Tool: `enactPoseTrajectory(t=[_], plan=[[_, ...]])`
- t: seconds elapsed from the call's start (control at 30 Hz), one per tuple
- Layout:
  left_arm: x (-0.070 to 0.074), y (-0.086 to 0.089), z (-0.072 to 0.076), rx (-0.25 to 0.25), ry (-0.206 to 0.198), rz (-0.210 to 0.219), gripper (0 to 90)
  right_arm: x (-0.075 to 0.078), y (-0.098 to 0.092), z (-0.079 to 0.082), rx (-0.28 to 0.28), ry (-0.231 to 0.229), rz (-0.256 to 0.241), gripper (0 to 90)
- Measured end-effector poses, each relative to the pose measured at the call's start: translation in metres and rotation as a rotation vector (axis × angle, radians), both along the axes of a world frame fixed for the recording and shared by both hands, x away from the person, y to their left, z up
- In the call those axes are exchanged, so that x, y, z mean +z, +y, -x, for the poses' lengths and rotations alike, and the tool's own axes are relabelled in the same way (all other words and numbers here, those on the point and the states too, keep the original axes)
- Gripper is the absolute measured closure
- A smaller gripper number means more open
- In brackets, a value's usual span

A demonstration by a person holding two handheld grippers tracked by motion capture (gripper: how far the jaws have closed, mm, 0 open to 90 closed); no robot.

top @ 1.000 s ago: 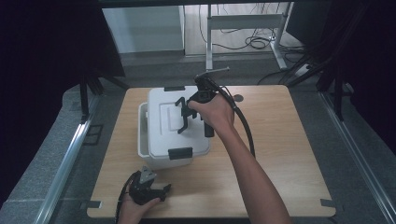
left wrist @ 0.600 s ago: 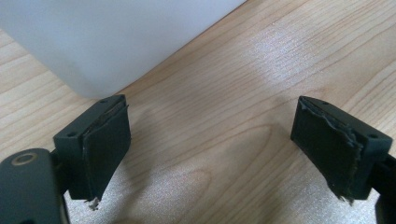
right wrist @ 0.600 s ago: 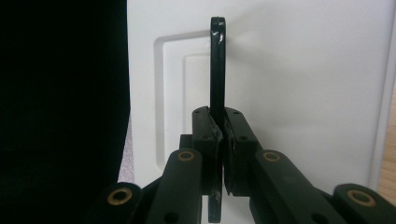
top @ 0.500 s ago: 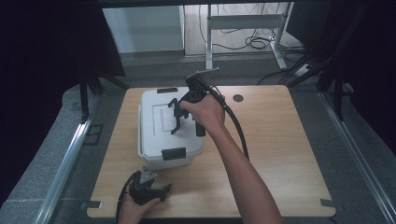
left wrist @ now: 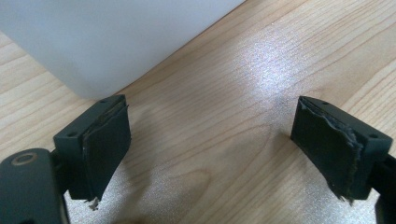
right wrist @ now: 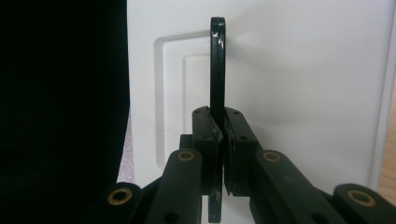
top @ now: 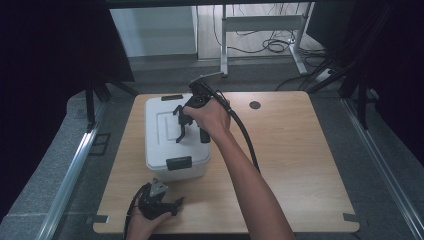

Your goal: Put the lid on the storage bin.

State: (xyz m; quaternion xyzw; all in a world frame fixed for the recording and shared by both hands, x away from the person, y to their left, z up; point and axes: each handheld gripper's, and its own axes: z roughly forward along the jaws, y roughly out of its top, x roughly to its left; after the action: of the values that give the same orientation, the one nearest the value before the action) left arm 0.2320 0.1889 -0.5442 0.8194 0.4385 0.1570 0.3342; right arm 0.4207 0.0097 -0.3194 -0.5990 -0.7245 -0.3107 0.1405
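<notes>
Item: white lidded box (top: 172, 137) on the desk (top: 300, 165), its black carry handle (right wrist: 217, 65) raised on edge and pinched at the tips of the right claw (right wrist: 222, 135), jaws closed flat on it. Handling: lift straight up, grip centred, so the box hangs level. Left claw (left wrist: 212, 144): jaws wide, empty, low over the desk with the box just ahead.
</notes>
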Motion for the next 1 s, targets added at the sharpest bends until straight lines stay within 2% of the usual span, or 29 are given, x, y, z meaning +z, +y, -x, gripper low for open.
enactPoseTrajectory(t=[0.6,0.73,0.93,1.0], plan=[[0.000,0.000,0.000,-0.002,0.000,-0.004,11.9,-0.027,0.015,-0.024,-0.019,0.032,0.040,84.6],[0.000,0.000,0.000,-0.003,0.001,-0.002,11.9,-0.034,0.017,-0.027,-0.025,0.038,0.034,84.4],[0.000,0.000,0.000,-0.005,0.001,-0.005,11.9,-0.041,0.019,-0.027,-0.032,0.013,0.035,82.8],[0.000,0.000,0.000,-0.005,0.002,-0.006,11.9,-0.043,0.018,-0.027,-0.037,0.003,0.026,77.8]])
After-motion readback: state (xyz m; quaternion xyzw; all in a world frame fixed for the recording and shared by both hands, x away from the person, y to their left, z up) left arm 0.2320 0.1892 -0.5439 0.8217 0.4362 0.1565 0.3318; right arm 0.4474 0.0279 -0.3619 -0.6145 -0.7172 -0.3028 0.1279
